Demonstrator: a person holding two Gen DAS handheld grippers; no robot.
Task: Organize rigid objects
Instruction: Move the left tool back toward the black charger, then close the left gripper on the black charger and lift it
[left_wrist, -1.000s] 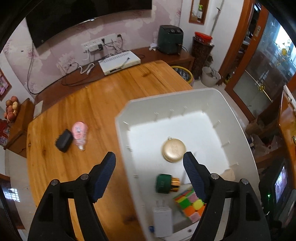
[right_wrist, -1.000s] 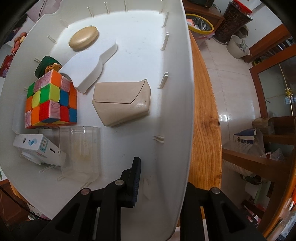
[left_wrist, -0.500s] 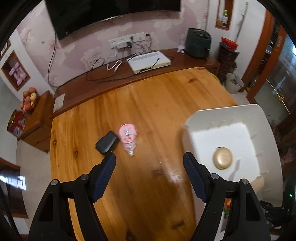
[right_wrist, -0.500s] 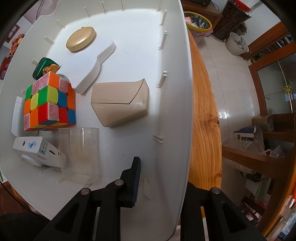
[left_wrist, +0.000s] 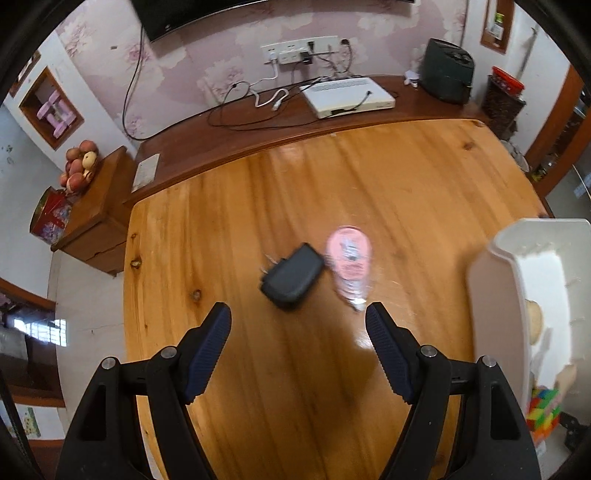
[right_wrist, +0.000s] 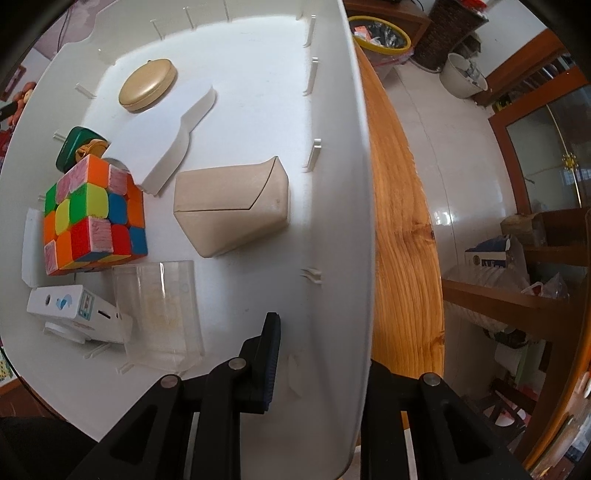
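The white plastic bin (right_wrist: 332, 155) serves as the collecting place, and everything else is read from it. The right claw (right_wrist: 317, 354) pinches the bin's near side wall, one finger inside against the wall and the other outside below the rim, apparently to steady the bin, or keep it tilted, while the other hand fetches. Inside the bin lie a multicoloured puzzle cube (right_wrist: 92, 218), a beige wedge-shaped box (right_wrist: 232, 210), a flat round gold tin (right_wrist: 147, 85), a green cylinder with a gold cap (right_wrist: 77, 147), a clear plastic cup (right_wrist: 159, 314) on its side, a white rectangular charger box (right_wrist: 74, 310) and a loose white divider panel (right_wrist: 170, 140); they sit bunched toward the side of the bin away from the gripped wall, which suits a tilted bin. Two things are not yet gathered: a black power adapter (left_wrist: 291, 275) and a pink-labelled clear bottle (left_wrist: 349, 258) lie just beside each other on the wooden tabletop (left_wrist: 258, 369), well apart from the bin. The left claw (left_wrist: 298, 343) hangs above the tabletop with jaws wide and nothing between them, pointed at that pair, the adapter nearest its centre line, so it seems the likelier next pick.
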